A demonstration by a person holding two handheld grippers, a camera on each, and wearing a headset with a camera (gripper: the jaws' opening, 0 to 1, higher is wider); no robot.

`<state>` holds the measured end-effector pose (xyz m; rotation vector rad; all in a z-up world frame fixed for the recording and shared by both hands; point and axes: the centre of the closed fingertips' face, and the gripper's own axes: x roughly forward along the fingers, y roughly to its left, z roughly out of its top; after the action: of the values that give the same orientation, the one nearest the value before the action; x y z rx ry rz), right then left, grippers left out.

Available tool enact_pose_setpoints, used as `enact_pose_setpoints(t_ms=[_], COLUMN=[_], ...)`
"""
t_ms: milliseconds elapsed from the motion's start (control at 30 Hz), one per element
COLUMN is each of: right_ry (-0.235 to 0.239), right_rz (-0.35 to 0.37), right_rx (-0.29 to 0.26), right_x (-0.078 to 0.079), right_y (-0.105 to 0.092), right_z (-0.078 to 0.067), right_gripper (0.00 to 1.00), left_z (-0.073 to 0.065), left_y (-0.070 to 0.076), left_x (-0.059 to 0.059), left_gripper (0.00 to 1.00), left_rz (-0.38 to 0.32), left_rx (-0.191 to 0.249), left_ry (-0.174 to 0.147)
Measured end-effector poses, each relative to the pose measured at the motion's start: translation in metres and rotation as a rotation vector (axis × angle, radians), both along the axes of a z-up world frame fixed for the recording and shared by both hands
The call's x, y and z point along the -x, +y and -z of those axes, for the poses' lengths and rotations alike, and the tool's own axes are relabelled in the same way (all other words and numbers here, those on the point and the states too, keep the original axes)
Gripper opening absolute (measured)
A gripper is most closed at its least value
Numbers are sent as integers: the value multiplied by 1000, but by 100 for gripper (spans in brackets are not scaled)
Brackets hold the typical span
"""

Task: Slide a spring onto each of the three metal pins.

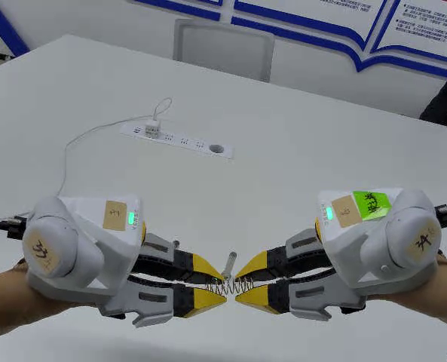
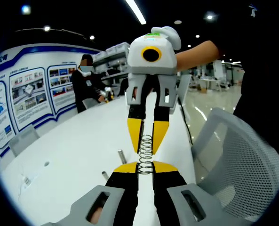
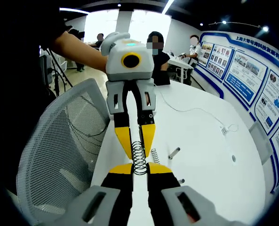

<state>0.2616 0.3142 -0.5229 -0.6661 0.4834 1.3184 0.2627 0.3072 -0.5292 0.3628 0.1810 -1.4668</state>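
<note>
I am holding both claws tip to tip at the bottom centre of the head view. The left gripper (image 1: 221,288) is pinching one end of the spring (image 1: 232,285), and the right gripper (image 1: 239,287) is pinching the other. A metal pin (image 1: 228,264) is showing just above it. A second spring (image 3: 155,155) is lying on the white table (image 1: 283,173), right of centre in the right gripper view.

Head view: bright, even overhead light, sharp, faint soft shadows on white table (image 1: 298,158). 2 gripper views: strong fisheye warp at edges, ceiling light strip (image 2: 136,12) glares, bkgd dimmer & soft; spring (image 2: 145,153) crisp.
</note>
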Motion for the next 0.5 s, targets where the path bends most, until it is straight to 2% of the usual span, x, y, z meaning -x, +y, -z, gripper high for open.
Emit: enact_pose_setpoints(t_ms=[33,167,333,500], right_ry=[7,9,28,49], right_rz=[-4,-8,4,11], right_rx=[-30,-43,-93,-132], right_x=[1,2,2,4], right_y=[4,9,16,22], right_z=[-5,-9,-14,-18], right_gripper=[11,11,11,11], left_z=[1,2,3,3], left_y=[0,0,0,-1], left_x=[0,-2,-2,-1], left_gripper=[10,10,10,10], left_rz=[-2,-11,-19,-31], left_rx=[-4,-8,-5,9], left_ry=[-2,-5,-14,3])
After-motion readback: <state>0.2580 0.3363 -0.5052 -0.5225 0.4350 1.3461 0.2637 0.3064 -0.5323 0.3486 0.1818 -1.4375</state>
